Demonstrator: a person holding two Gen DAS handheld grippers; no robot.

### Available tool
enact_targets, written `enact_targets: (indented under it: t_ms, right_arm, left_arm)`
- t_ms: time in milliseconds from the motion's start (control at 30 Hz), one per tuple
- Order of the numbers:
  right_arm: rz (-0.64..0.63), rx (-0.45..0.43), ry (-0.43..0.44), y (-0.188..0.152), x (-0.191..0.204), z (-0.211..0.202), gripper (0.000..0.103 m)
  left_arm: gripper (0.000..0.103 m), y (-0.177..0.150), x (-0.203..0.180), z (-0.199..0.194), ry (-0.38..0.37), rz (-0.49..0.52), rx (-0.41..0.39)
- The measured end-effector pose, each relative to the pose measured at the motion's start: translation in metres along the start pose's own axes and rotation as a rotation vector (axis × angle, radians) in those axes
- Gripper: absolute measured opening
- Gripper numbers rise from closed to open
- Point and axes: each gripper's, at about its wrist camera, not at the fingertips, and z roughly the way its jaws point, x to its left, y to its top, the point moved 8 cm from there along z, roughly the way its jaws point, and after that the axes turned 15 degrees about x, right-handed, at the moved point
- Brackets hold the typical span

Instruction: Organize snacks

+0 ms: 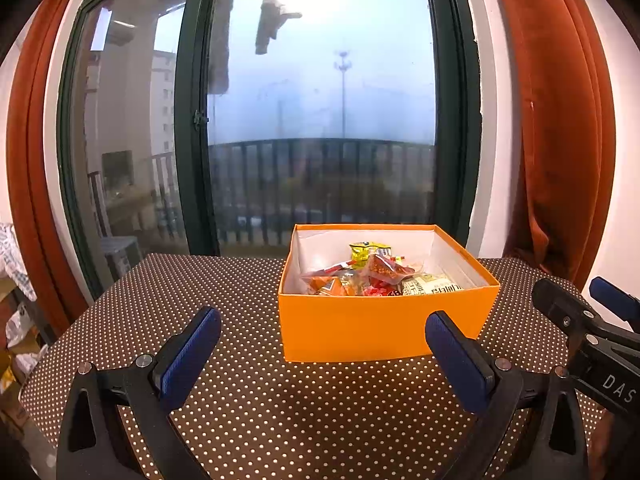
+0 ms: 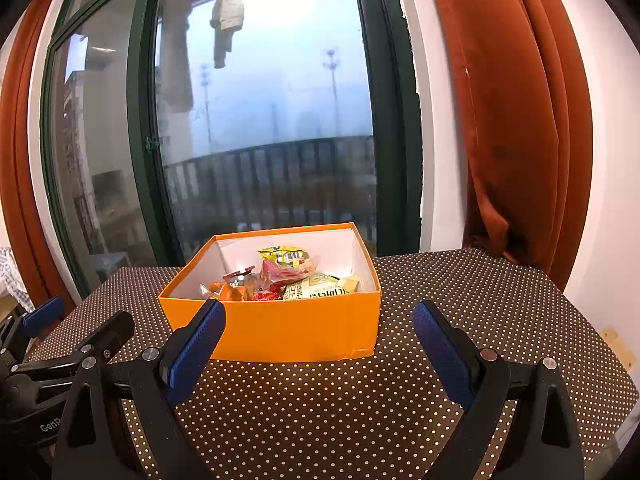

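An orange box (image 1: 384,326) (image 2: 296,330) stands on the dotted table and holds several snack packets (image 1: 376,276) (image 2: 288,276): yellow, red, orange and a pale one with dark print. My left gripper (image 1: 322,356) hovers open in front of the box with nothing between its blue pads. In the right wrist view my right gripper (image 2: 318,350) is also open and empty, just short of the box's near wall. The right gripper's fingers (image 1: 560,304) show at the right edge of the left wrist view; the left gripper's fingers (image 2: 112,332) show at the left edge of the right wrist view.
The brown white-dotted tablecloth (image 1: 240,400) (image 2: 460,292) covers the table. A dark-framed glass door (image 1: 320,120) with a balcony railing stands behind. Rust curtains (image 1: 560,140) (image 2: 520,120) hang at both sides. Bags and clutter (image 1: 16,320) sit off the table's left edge.
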Motion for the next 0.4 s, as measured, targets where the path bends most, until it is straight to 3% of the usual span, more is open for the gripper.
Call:
enact_targets:
  t_ms: [400]
  right_arm:
    - [0.002, 0.008, 0.001, -0.0016, -0.0017, 0.0033, 0.096]
  left_arm:
    - [0.103, -0.0014, -0.0004, 0.0046, -0.010, 0.000, 0.012]
